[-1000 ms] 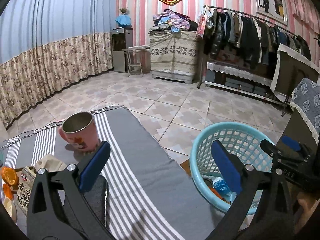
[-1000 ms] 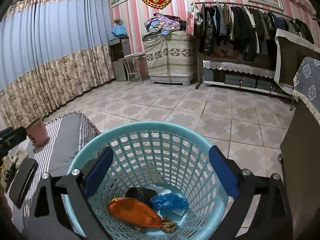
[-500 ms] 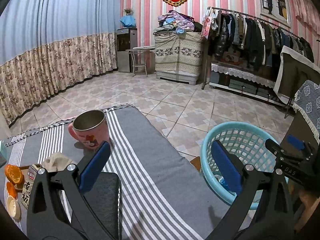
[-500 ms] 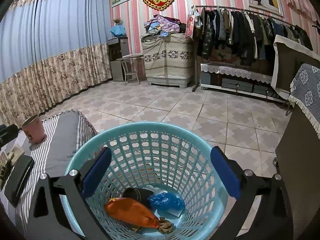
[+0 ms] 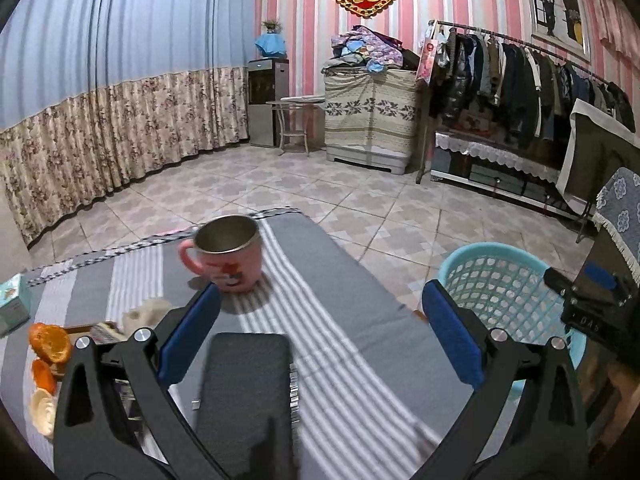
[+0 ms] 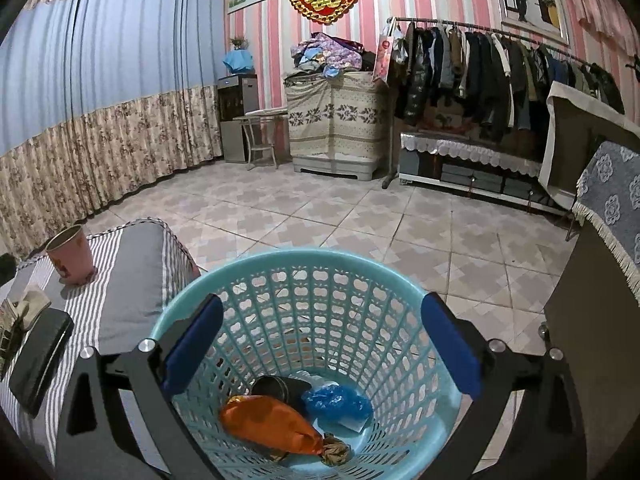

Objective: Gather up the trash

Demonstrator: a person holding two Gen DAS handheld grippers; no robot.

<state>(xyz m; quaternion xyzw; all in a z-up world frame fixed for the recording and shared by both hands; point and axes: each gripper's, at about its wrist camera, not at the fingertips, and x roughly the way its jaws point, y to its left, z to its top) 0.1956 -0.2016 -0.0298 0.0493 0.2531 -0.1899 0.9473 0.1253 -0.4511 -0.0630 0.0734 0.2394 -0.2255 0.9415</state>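
Observation:
The light blue basket [image 6: 280, 264] stands on the floor beside the striped table [image 5: 352, 344]. Inside it lie an orange wrapper [image 6: 272, 426], a blue bag [image 6: 336, 402] and a dark cup [image 6: 280, 388]. My right gripper [image 6: 320, 352] hovers open over the basket, nothing between its fingers. My left gripper [image 5: 320, 344] is open above the table, over a black case [image 5: 248, 384]. Orange peels [image 5: 48, 344] and a crumpled tissue [image 5: 144, 314] lie at the table's left. The basket [image 5: 496, 280] also shows at the right of the left wrist view.
A pink mug [image 5: 228, 256] stands at the table's far end. A teal box [image 5: 14, 304] sits at the left edge. A dark cabinet [image 6: 600, 340] flanks the basket on the right. Tiled floor [image 6: 360, 216], a clothes rack [image 6: 500, 72] and curtains lie beyond.
My left gripper has swung leftward over the table, so the mug and black case now sit nearer the centre and the basket further right. The right gripper has barely moved.

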